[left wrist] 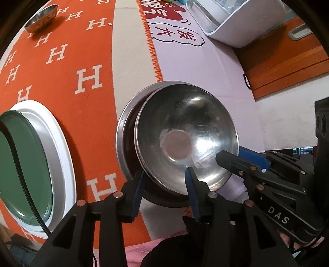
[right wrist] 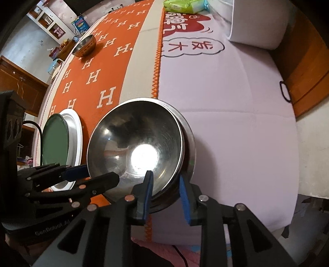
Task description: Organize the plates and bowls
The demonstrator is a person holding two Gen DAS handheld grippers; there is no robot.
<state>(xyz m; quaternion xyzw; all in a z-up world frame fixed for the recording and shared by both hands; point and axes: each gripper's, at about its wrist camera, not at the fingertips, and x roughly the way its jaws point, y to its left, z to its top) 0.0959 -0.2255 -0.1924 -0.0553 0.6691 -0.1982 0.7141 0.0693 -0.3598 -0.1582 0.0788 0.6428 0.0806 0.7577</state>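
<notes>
Far left in the left wrist view, a green plate (left wrist: 24, 164) lies inside a grey plate that sits on a white plate (left wrist: 61, 156). The three are nested largest at the bottom, which reads as the plate half of the sorting already gathered into one stack. At the upper left a lone steel bowl (left wrist: 41, 18) stands upright on the orange H-patterned cloth (left wrist: 82, 61), empty as far as can be seen, well apart from everything else and likely the next piece to collect. In the middle, straddling the orange zigzag hem where the cloth meets the lilac printed cover (left wrist: 216, 67), a shiny steel bowl (left wrist: 185, 133) rests inside a larger, darker steel bowl (left wrist: 123, 143), off-centre toward its right rim. Both hold nothing. The left hand-held gripper (left wrist: 164, 180) points steeply down at the near rim, its blue-padded fingers parted on either side of it, the right finger inside the inner bowl, neither pad pressing. From the right of that view the right hand-held gripper (right wrist: 165, 184) straddles the opposite rim. In its own view one finger is inside the inner bowl and the other outside the stacked walls, with gaps showing at both pads. So I judge the bowl set down and let go. At the upper right stands a white plastic container (left wrist: 236, 24).
</notes>
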